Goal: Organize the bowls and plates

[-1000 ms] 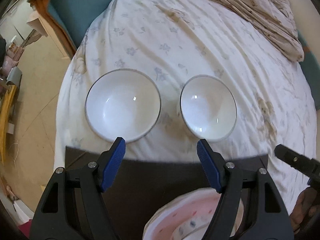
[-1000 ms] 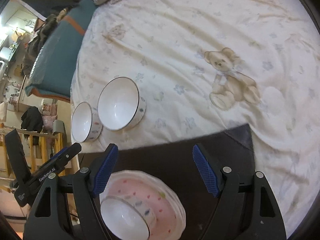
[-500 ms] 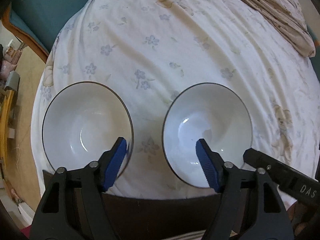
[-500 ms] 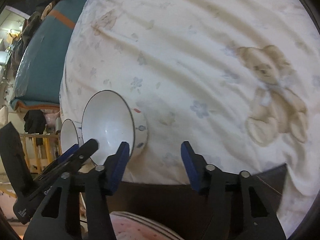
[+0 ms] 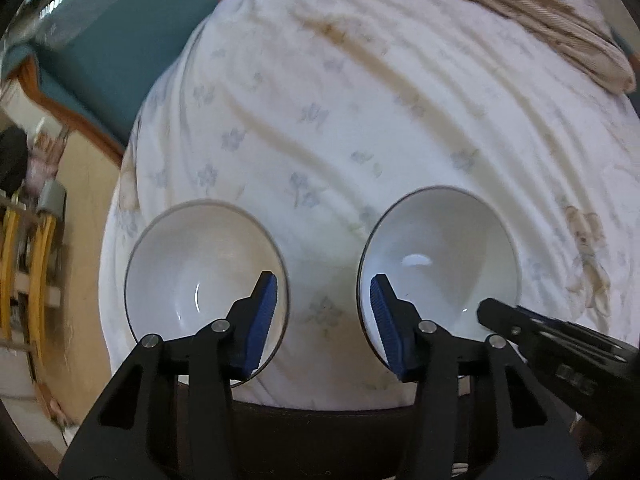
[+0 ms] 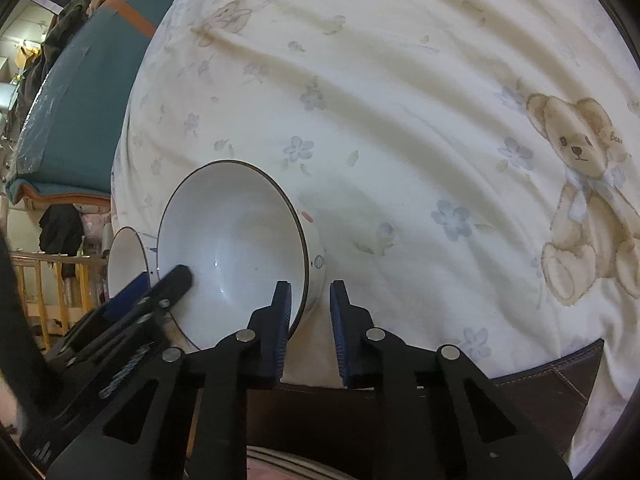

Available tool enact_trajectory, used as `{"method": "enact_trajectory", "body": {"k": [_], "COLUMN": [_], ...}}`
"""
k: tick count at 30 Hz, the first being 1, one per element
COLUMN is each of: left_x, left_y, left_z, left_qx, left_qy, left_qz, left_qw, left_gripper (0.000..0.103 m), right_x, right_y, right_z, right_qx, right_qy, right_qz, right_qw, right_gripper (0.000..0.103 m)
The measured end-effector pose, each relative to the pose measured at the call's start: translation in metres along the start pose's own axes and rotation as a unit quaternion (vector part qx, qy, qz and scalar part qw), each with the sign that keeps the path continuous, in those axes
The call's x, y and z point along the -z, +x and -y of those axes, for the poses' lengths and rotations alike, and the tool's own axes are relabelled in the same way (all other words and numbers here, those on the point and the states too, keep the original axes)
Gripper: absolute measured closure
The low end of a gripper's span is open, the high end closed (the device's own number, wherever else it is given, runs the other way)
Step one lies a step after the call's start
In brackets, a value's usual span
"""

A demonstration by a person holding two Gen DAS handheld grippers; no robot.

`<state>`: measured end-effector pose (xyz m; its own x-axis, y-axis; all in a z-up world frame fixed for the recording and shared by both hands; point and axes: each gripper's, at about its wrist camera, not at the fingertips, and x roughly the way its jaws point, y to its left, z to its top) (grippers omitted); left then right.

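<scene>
Bowls sit side by side on the floral bedsheet, apart. Right gripper, jaws narrow and closing, straddles the near rim of the right bowl, presumably to lift it. Left gripper, half open and closing, spans the gap beside the left bowl, gripping nothing.

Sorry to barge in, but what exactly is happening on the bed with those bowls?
A person works two handheld grippers over two white bowls on the floral sheet. The right gripper is closing with the rim of the right bowl between its pads. The left gripper is closing between both bowls, straddling the left bowl's rim.
</scene>
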<state>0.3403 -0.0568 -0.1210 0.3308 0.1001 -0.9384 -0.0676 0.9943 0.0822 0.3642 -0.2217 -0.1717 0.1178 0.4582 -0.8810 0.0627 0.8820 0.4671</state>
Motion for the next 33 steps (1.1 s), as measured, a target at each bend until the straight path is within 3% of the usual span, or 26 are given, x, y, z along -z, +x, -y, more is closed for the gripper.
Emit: {"method": "enact_trajectory", "body": {"k": [1,3,6,9,13,15,25,33], "left_x": [0.000,-0.002,-0.002,-0.004,-0.006,-0.008,-0.011,-0.003], "left_y": [-0.003,0.000,0.017,0.026,0.033,0.039,0.036,0.001], "left_z": [0.003,0.009,0.013,0.020,0.037,0.045,0.050,0.049], "left_qx": [0.011,0.039,0.048,0.064,0.079,0.079,0.066,0.064], "left_qy": [0.004,0.014,-0.008,-0.014,0.006,0.025,0.039,0.053], "left_qz": [0.005,-0.007,-0.054,-0.077,-0.090,-0.095,-0.089,-0.074], "left_qw": [0.9999,0.9991,0.9973,0.9948,0.9928,0.9920,0.9930,0.9938], "left_gripper": [0.057,0.059,0.062,0.075,0.076,0.093,0.095,0.094], "right_x": [0.000,0.001,0.003,0.006,0.009,0.009,0.007,0.023], "right_y": [0.001,0.002,0.003,0.002,-0.006,-0.011,-0.007,-0.027], "right_z": [0.000,0.001,0.002,0.005,0.016,0.026,0.033,0.022], "right_qx": [0.001,0.011,0.009,0.014,0.027,0.034,0.028,0.025], "right_qy": [-0.001,-0.003,-0.006,-0.008,-0.005,0.007,0.011,-0.017], "right_qz": [0.002,0.009,0.019,0.023,0.032,0.034,0.019,0.041], "right_qw": [1.000,1.000,1.000,1.000,0.999,0.999,0.999,0.999], "right_gripper": [0.091,0.093,0.095,0.097,0.098,0.098,0.095,0.095]}}
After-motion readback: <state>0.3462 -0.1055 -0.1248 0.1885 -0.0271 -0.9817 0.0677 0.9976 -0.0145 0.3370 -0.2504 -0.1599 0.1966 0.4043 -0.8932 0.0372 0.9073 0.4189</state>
